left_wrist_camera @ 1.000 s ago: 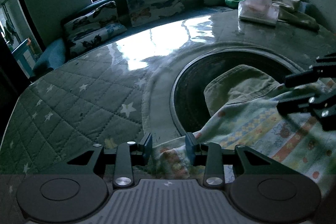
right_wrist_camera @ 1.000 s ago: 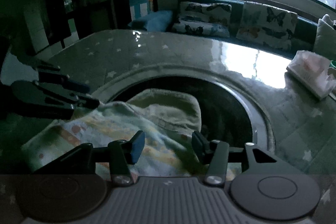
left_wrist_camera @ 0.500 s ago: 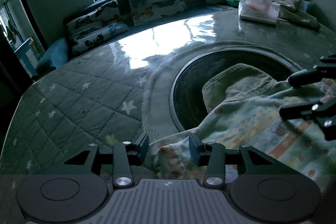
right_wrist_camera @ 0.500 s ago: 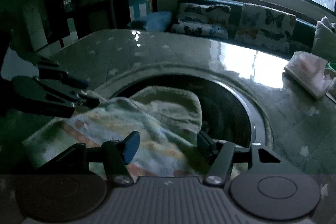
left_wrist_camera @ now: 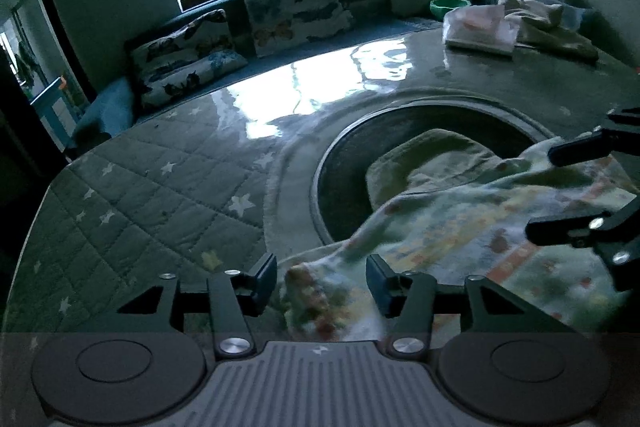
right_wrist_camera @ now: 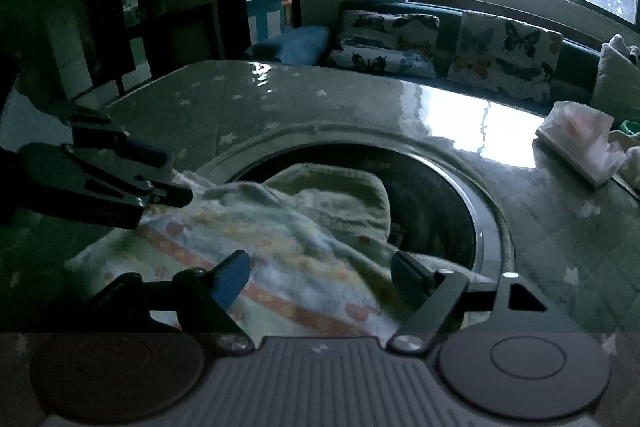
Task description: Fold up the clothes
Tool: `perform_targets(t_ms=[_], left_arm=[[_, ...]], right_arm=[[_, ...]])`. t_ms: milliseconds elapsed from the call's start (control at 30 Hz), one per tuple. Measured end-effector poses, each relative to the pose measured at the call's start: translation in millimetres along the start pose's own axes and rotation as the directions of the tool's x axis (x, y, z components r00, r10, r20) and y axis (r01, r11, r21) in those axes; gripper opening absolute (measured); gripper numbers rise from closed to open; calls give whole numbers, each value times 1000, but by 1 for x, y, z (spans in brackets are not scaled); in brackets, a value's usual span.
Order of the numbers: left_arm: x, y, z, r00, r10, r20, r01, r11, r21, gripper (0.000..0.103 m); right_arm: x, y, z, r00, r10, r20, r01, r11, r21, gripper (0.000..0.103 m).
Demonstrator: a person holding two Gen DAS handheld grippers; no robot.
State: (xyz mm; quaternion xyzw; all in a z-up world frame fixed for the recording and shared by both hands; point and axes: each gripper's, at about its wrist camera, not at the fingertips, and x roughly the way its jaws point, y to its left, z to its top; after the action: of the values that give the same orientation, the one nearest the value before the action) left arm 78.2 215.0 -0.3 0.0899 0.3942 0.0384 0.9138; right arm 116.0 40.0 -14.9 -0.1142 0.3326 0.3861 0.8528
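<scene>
Patterned garment (left_wrist_camera: 460,239) draped over rim of dark round table recess (left_wrist_camera: 344,163), pale part inside; left gripper (left_wrist_camera: 322,277) spread wide about one bunched corner, right gripper (right_wrist_camera: 320,269) gaping wide over the other edge.

You find no readable text, label, brand name or number in either view. The only mark is a small pale emblem on the ribbed grey housing (left_wrist_camera: 319,349) of each gripper, near the bottom edge, and it is too small to make out. The patterned garment (left_wrist_camera: 460,239) carries printed figures and stripes but no letters. The white packet (right_wrist_camera: 578,141) far right shows orange print, too blurred to read.
</scene>
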Motion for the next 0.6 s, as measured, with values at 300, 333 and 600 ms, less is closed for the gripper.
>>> perform_targets(t_ms=[300,333,600], left_arm=[[-26,-17,-14,1000,-26,11,26,999,-28,54],[-29,-19,-15,999,-30,14,31,999,-32,54],[-37,-39,-27,998,-60,28,61,997,-39,54]], right_arm=[[-12,4,-11,1000,6,-2,-6,1000,11,80],[-13,5,-12,1000,4,-2,-4,1000,12,80],[-27,3,-21,1000,-13,18,13,1000,26,80]])
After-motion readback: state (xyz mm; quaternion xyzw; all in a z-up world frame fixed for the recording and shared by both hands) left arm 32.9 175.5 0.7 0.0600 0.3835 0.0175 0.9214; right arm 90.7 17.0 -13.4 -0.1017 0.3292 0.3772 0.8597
